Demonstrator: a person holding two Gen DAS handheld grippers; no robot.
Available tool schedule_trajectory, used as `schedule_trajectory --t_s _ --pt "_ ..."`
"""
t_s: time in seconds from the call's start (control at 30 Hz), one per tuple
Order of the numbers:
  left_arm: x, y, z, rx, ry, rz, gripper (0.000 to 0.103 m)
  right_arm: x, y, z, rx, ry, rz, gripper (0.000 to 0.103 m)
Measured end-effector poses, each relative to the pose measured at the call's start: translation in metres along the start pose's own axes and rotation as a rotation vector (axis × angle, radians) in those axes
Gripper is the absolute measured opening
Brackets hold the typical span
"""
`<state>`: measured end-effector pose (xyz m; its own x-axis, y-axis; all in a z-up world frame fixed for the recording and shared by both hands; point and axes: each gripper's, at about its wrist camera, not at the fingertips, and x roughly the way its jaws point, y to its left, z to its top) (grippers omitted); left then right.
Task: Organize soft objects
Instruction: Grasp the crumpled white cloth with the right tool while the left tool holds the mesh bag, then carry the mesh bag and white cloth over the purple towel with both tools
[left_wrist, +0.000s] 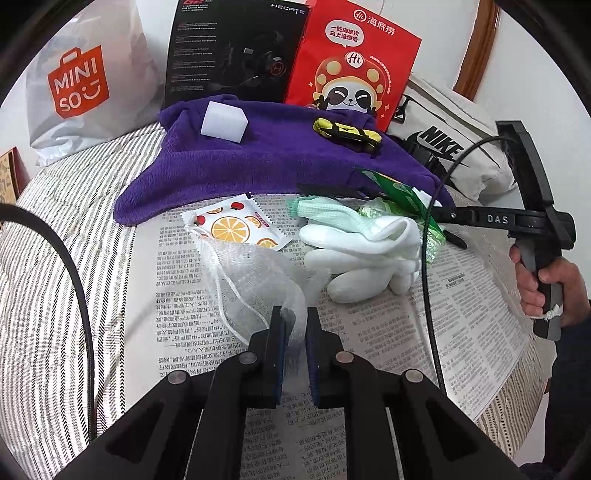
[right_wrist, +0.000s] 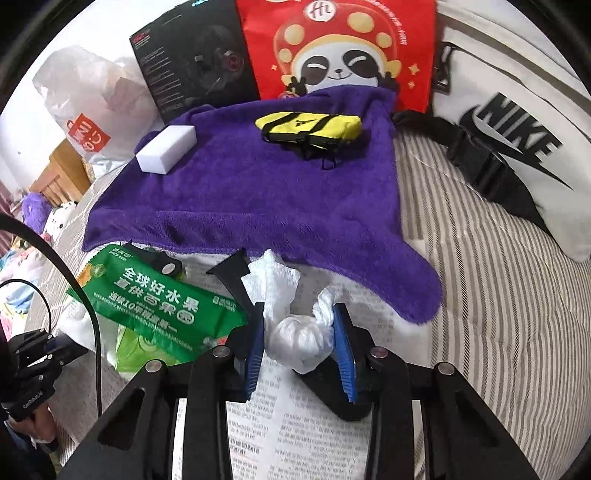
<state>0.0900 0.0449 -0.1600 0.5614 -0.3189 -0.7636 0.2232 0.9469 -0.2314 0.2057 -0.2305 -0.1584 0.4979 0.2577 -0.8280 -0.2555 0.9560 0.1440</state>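
Between left gripper (left_wrist: 293, 325) jaws: mesh bag (left_wrist: 258, 273), clamped; right gripper (right_wrist: 299, 332) jaws grip tissue (right_wrist: 295, 336), half-hidden.

— What textures am I seeing?
— I see a fuzzy purple towel (right_wrist: 258, 192), printed matt newspaper (left_wrist: 369, 332), a translucent mesh pouch (left_wrist: 255, 273), and a glossy green plastic packet (right_wrist: 159, 302).
— The block?
— A smooth white sponge (left_wrist: 223, 120).

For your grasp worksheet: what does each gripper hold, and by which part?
Left gripper: the mesh drawstring bag, pinched at its near edge. Right gripper: the white plastic bag, around its knotted bundle.
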Motion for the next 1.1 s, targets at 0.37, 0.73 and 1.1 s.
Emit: schedule_trajectory --t_s 0.37,0.73,1.1 --pt "-0.012 0.000 0.008 -0.001 0.003 0.048 0.009 -0.029 -0.004 -0.007 0.040 -0.013 0.011 0.035" --pt "-0.036 0.022 0.028 -0.008 -0.013 0.084 0.009 -0.043 0.020 0.003 0.014 -0.048 0.017 0.035" --pt "-0.042 0.035 0.065 -0.018 -0.052 0.070 0.009 -0.048 0.041 0.030 -0.021 -0.084 0.058 0.035"
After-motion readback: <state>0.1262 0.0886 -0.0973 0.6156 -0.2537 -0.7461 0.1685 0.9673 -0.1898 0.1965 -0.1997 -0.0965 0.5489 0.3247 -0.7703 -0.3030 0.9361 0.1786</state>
